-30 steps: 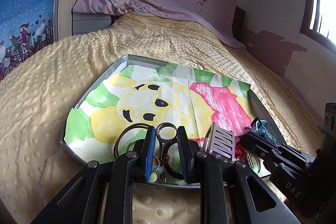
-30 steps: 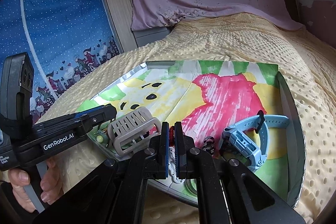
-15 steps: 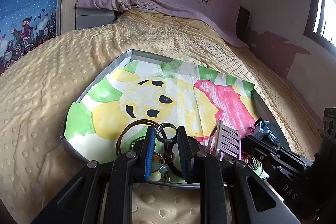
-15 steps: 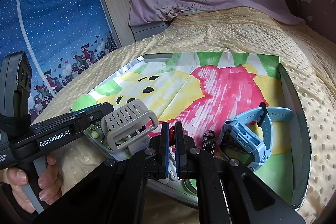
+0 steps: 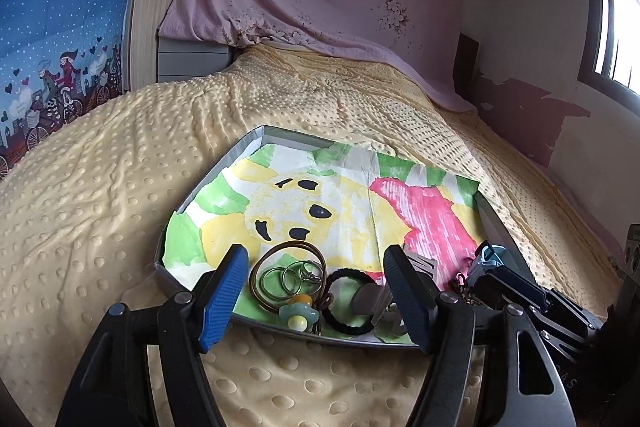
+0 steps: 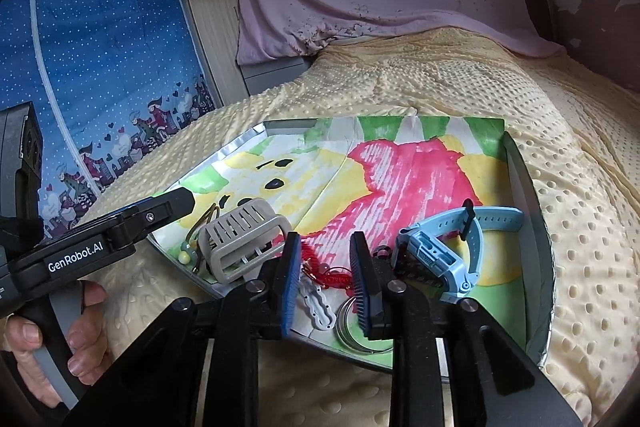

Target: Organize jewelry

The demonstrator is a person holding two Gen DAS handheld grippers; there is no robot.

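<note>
Left claw (image 5: 316,267) spread wide, empty, poised over near-left corner of tray (image 5: 248,147) on bed (image 5: 100,187). Between its fingers: bronze bangle (image 5: 276,251), small rings (image 5: 292,277), flower charm (image 5: 298,315), black hair tie (image 5: 352,325) (all lying on tray's painted paper). Grey clip (image 6: 244,239) next. Right claw (image 6: 326,259) partly open, empty, above red cord (image 6: 328,273). Blue watch (image 6: 444,259) just right.

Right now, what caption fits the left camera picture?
Open left gripper hovering over rings in a painted tray.
</note>
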